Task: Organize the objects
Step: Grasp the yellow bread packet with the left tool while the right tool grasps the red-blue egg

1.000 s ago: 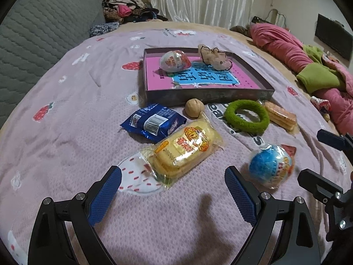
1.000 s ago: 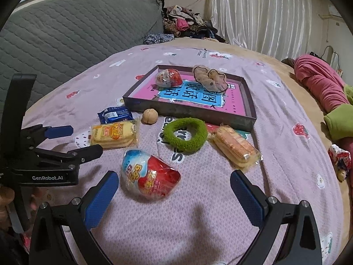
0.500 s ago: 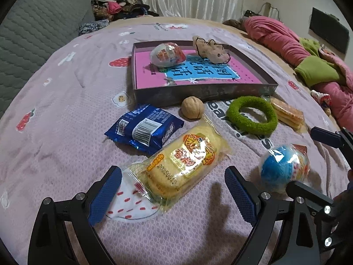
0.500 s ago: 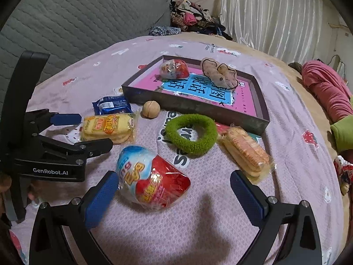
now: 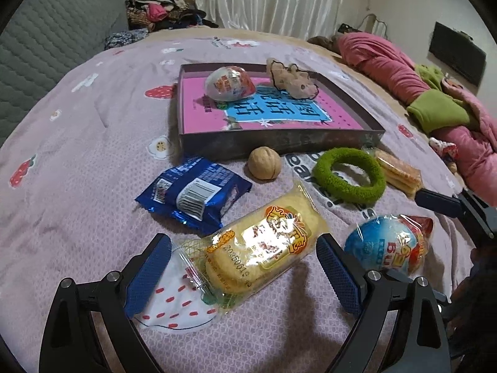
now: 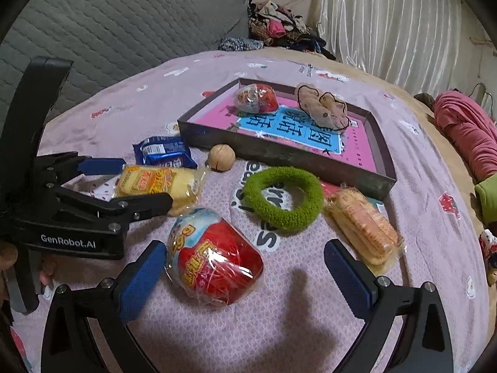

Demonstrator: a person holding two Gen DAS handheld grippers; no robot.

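My left gripper (image 5: 243, 269) is open, its blue pads on either side of a yellow cake packet (image 5: 264, 248) lying on the bed. My right gripper (image 6: 245, 275) is open around a wrapped red-and-blue toy egg (image 6: 214, 264), also in the left wrist view (image 5: 388, 248). A dark tray (image 5: 279, 146) with a pink and blue bottom holds another toy egg (image 5: 230, 84) and a beige scrunchie (image 5: 293, 79). A blue snack packet (image 5: 194, 194), a walnut (image 5: 264, 168), a green ring (image 5: 349, 175) and a cracker packet (image 6: 363, 228) lie in front of it.
Everything lies on a pink bedspread (image 5: 77, 161) with strawberry prints. A grey quilted headboard (image 6: 108, 25) rises at the left. Pink and green bedding (image 5: 435, 93) is piled at the right. Clothes (image 5: 161, 15) are heaped at the back by the curtains.
Both grippers have moved forward and lower. The cake packet now sits between the left pads, and the toy egg between the right pads. Both stay open.
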